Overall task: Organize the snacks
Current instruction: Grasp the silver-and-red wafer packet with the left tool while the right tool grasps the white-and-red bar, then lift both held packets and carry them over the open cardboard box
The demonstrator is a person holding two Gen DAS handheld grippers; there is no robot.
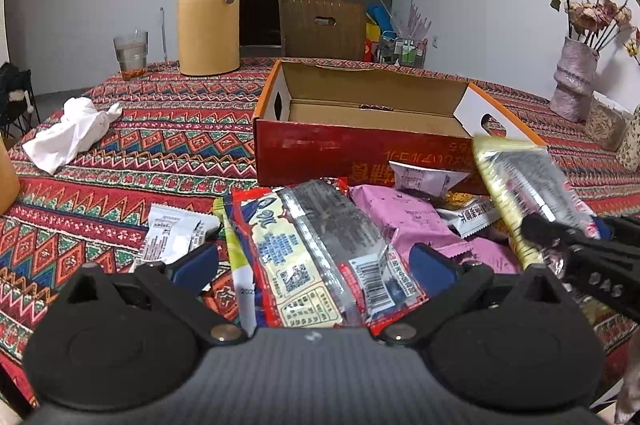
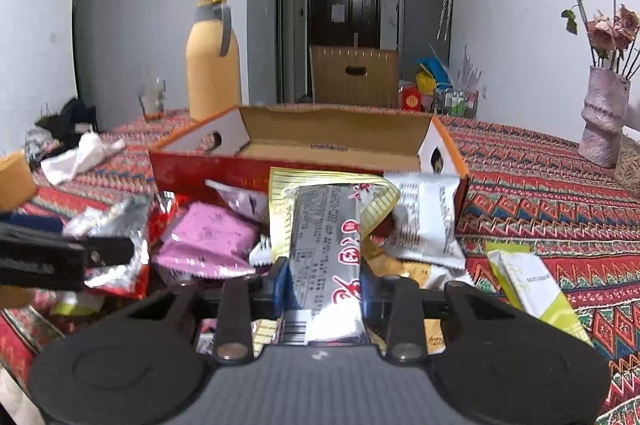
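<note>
Right gripper (image 2: 322, 275) jaws clamped on silver-yellow snack packet (image 2: 324, 225), left gripper (image 1: 314, 259) jaws spread — seemingly empty

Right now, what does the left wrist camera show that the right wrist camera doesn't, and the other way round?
Only the left wrist view shows the open left tool straddling a long red-and-clear snack packet, not pressing it. Only the right wrist view shows the green-and-white packet lying alone on the tablecloth. Both show the empty cardboard box, the yellow thermos, the pink packets, and the right tool shut on a silver-and-gold packet.
</note>
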